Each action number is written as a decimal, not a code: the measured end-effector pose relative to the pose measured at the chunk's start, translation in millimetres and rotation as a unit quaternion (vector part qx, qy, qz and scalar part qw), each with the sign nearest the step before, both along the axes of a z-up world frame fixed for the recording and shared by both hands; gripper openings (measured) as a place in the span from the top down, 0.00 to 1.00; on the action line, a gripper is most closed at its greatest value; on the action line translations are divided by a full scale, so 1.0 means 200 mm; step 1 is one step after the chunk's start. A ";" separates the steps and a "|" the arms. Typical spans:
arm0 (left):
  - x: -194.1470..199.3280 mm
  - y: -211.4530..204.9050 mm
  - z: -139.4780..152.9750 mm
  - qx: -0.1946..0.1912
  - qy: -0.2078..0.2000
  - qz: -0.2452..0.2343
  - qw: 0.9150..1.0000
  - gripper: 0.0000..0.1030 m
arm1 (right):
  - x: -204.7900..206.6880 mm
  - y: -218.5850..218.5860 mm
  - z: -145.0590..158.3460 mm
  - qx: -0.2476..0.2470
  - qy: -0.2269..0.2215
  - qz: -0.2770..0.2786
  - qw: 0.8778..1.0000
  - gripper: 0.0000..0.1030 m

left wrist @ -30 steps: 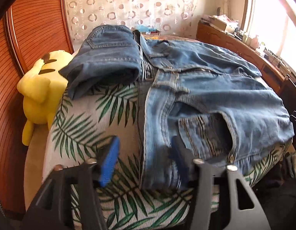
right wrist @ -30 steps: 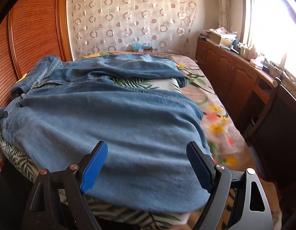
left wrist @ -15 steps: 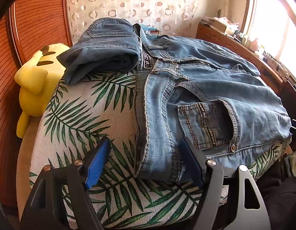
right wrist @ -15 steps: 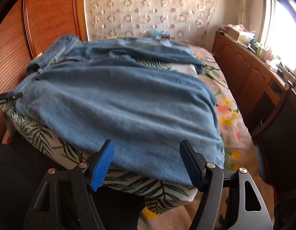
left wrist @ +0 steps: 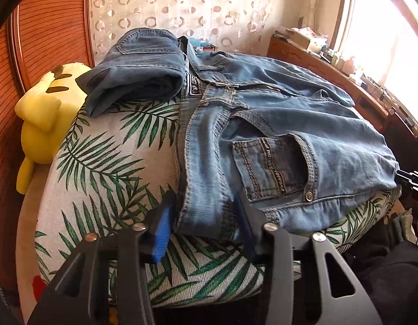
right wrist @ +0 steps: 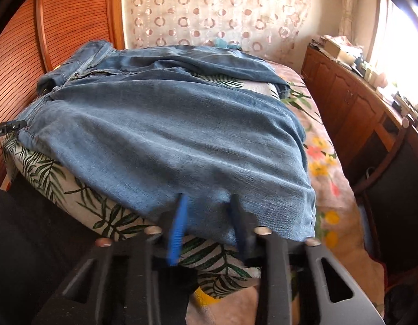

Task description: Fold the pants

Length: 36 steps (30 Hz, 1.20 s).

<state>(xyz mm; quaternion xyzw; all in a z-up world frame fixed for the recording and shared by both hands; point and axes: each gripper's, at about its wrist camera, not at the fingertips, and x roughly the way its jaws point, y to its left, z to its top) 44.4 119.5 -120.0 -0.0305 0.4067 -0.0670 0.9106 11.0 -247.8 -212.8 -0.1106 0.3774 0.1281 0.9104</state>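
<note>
We are working on the blue denim pants (left wrist: 276,124), lying spread over the palm-leaf-print cushion (left wrist: 106,168) on the bed, legs still unfolded. At the waistband end, the left tool (left wrist: 206,216) is clenching on the near corner. At the leg end, the right tool (right wrist: 209,216) is clamping the near hem, though motion blur is obscuring its contact. We judge the folding barely begun. The far pant leg is lying partly hidden behind the near one.

faded matt denim pants (left wrist: 263,124) on woven leaf-print cloth (left wrist: 100,168).
</note>
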 end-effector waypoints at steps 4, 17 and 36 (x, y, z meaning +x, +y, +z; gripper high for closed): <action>-0.03 0.00 0.03 -0.004 -0.013 -0.004 1.000 0.78 | 0.00 0.00 -0.02 -0.009 0.002 0.008 1.000 0.98; -0.15 -0.06 0.28 0.017 -0.063 -0.014 0.998 0.95 | 0.02 -0.01 0.43 -0.042 -0.115 0.011 0.992 1.00; 0.03 -0.08 0.21 0.024 -0.048 -0.020 0.998 0.95 | 0.50 0.15 0.30 0.022 -0.072 0.054 0.996 0.98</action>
